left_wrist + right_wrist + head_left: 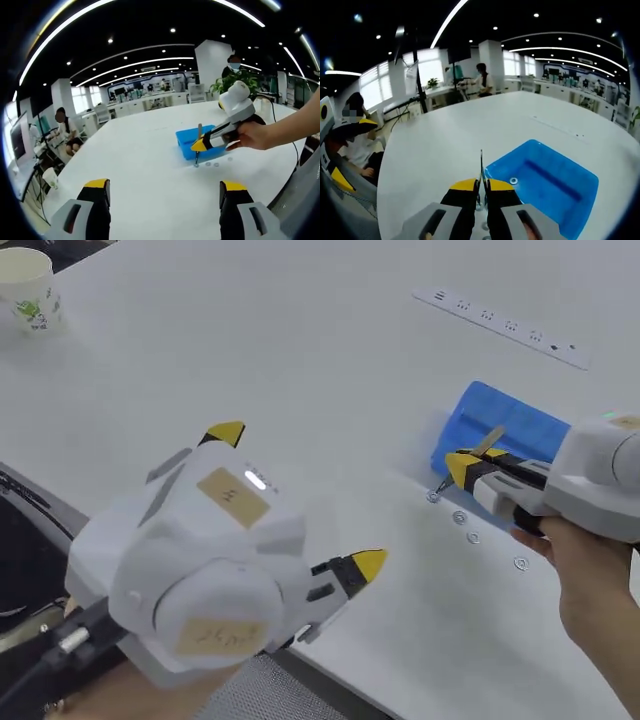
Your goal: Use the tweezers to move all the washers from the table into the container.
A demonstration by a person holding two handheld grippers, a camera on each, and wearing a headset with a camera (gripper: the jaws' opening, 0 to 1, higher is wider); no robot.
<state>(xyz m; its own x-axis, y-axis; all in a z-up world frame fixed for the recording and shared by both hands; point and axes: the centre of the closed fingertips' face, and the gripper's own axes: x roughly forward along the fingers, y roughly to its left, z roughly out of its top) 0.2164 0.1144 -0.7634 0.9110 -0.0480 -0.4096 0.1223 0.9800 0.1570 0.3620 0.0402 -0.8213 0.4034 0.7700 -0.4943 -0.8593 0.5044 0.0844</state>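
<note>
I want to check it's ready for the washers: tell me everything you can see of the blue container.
The container is a shallow rectangular blue tray, plastic by its look, open-topped, with a darker groove along its floor. It lies flat on the white table. One washer lies inside near a corner. The tweezers in the right gripper stand just outside one corner.

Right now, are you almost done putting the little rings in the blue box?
Not nearly. One small silver washer lies in the blue plastic container. The right gripper holds thin metal tweezers, tips down near the loose ones. Four washers are left on the white table.
</note>
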